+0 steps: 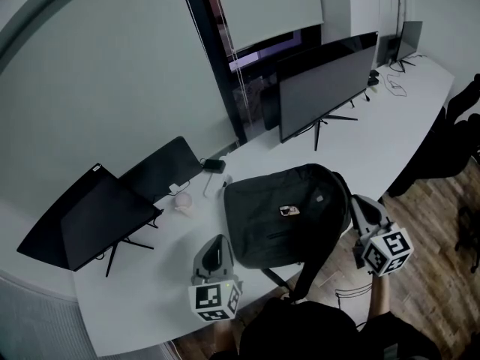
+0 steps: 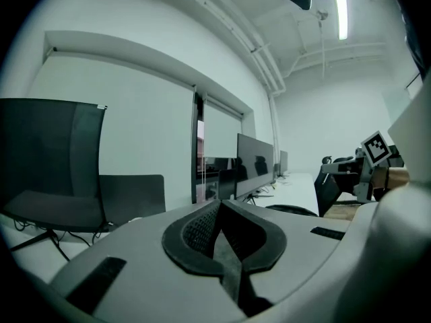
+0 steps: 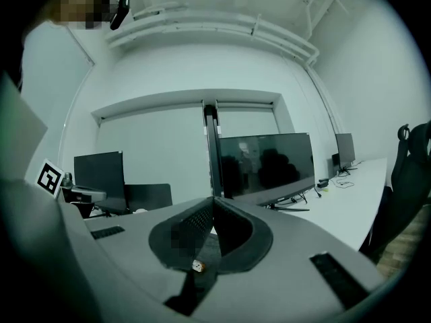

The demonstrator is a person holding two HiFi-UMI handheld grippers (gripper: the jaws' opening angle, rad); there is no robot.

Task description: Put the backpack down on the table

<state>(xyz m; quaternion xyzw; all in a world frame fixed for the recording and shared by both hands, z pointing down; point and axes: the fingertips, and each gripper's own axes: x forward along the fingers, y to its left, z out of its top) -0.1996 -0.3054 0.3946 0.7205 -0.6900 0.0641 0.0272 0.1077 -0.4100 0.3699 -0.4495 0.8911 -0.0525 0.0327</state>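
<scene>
A black backpack (image 1: pixel 285 216) lies flat on the white table (image 1: pixel 397 133) near its front edge, with a small label on its face. One strap (image 1: pixel 306 276) hangs over the edge toward me. My left gripper (image 1: pixel 218 240) hovers just off the backpack's left side, and in the left gripper view its jaws (image 2: pixel 220 202) are shut with nothing between them. My right gripper (image 1: pixel 357 200) sits at the backpack's right side. It is also shut (image 3: pixel 214 198) and holds nothing; below its pads a piece of the backpack (image 3: pixel 202 247) shows.
A wide monitor (image 1: pixel 326 88) stands behind the backpack. A smaller monitor (image 1: pixel 90 220) and a dark panel (image 1: pixel 161 169) stand at the left. A white round object (image 1: pixel 184 201) and a small black device (image 1: pixel 214 165) lie between them. A dark chair (image 1: pixel 450 141) stands at the right.
</scene>
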